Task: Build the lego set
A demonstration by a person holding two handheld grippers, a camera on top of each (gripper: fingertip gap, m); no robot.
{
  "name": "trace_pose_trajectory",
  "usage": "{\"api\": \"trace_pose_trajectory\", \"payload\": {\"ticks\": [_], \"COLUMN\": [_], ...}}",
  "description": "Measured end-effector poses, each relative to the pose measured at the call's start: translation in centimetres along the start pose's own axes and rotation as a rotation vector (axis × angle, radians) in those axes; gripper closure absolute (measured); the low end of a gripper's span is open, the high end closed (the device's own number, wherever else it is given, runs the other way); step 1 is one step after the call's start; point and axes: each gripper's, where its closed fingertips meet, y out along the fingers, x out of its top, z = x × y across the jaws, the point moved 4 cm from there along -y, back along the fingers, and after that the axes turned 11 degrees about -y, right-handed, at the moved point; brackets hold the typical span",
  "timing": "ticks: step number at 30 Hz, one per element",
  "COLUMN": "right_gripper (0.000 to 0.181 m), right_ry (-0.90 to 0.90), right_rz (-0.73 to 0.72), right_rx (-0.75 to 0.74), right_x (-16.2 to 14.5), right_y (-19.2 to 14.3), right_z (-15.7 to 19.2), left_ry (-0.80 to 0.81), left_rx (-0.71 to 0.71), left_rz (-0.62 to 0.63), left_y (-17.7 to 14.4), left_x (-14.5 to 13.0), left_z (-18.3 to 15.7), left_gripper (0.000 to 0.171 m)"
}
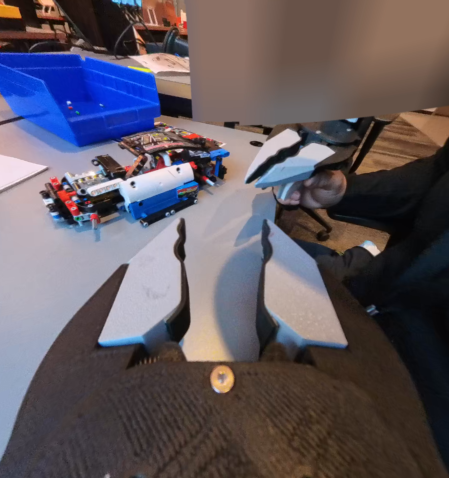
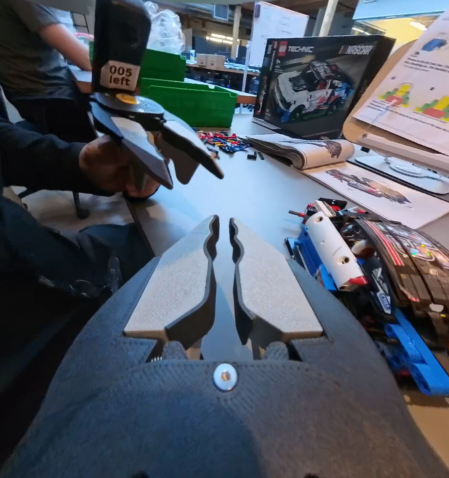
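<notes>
The part-built lego car (image 1: 140,186), white and blue with red and black pieces, lies on the grey table (image 1: 50,271). A dark sticker sheet (image 1: 156,141) rests on it. My left gripper (image 1: 224,223) is open and empty, hovering over bare table right of the car. My right gripper (image 2: 224,219) is nearly shut, with a narrow gap and nothing in it; the car (image 2: 332,256) lies to its right. Each gripper shows in the other's view: the right gripper (image 1: 252,182) by the table edge, the left gripper (image 2: 196,179) raised and open.
A blue bin (image 1: 76,95) with a few small pieces stands behind the car. The set's box (image 2: 321,85), an open instruction booklet (image 2: 303,152), loose pieces (image 2: 223,142) and green bins (image 2: 189,103) sit farther off. A chair base (image 1: 319,227) is off the table edge. My right fingertips sit around 6 centimetres from my left ones.
</notes>
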Motion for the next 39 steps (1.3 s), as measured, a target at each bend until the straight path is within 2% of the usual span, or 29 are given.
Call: {"api": "trace_pose_trajectory", "payload": {"ticks": [4, 6, 11, 14, 19, 23, 27, 29, 32, 39], "right_gripper": [0.176, 0.175, 0.176, 0.175, 0.173, 0.172, 0.153, 0.134, 0.120, 0.129], "right_ry": [0.070, 0.106, 0.039, -0.027, 0.042, -0.013, 0.026, 0.035, 0.052, 0.051], "right_rz": [-0.004, -0.013, -0.033, -0.046, -0.078, -0.019, 0.020, 0.037, 0.055, 0.055], "right_rx": [0.081, 0.115, 0.070, 0.067, 0.062, 0.039, 0.035, 0.037, 0.061, 0.115], "right_x": [-0.3, -0.4, 0.0, 0.8, 1.2, 0.5, -0.2, -0.8, -1.2, -1.2], "right_y": [0.7, 0.6, -0.5, 0.0, 0.8, 0.4, -0.4, -0.4, -0.1, 0.2], "right_z": [0.0, 0.0, 0.4, 0.6, 0.4, 0.7, 0.6, 0.3, 0.2, 0.6], "left_ry": [-0.065, -0.090, -0.099, -0.055, 0.071, 0.149, 0.199, 0.212, 0.248, 0.239], "left_rx": [-0.039, -0.075, -0.068, -0.035, 0.033, 0.103, 0.175, 0.191, 0.223, 0.223], "left_rz": [-0.064, -0.047, -0.059, -0.030, 0.079, 0.096, 0.058, 0.078, 0.107, 0.168], "left_y": [-0.8, -0.6, -1.6, -1.9, -1.5, -1.7, -2.1, -1.9, -1.8, -1.3], "left_x": [0.7, 0.7, 0.2, -0.9, -2.8, -3.0, -2.6, -3.0, -3.5, -4.4], "left_z": [0.7, 0.7, -0.4, -1.4, -2.1, -2.0, -1.8, -1.7, -1.6, -1.3], "left_gripper": [0.116, 0.113, 0.113, 0.117, 0.119, 0.120, 0.121, 0.121, 0.122, 0.122]}}
